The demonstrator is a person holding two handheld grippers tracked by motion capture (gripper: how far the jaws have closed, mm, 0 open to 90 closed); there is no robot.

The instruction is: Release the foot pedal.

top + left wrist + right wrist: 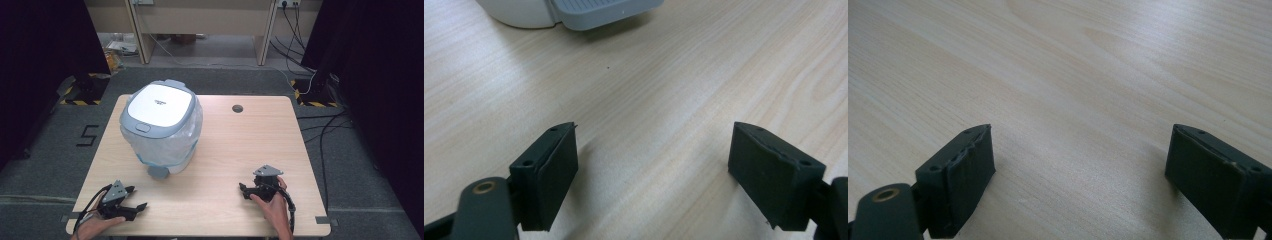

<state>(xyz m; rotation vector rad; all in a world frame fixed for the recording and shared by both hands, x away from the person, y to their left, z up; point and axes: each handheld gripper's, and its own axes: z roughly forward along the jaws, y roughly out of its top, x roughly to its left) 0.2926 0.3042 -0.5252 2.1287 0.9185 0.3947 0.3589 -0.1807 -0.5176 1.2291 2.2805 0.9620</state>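
The pedal bin, white-bodied with a grey lid and a clear liner bulging under the rim, stands on the far left part of the surface, its grey foot pedal pointing toward the person. Nearer than the bin, and just to the left of its pedal, the left gripper sits low over the wood with its jaws wide apart and nothing between them; its own view shows the pedal just ahead. Well to the right of the bin, the right gripper rests with jaws likewise apart and empty. This looks like the approach step, nothing yet touched; the next move probably calls for carrying the left gripper forward to the pedal or up to the lid.
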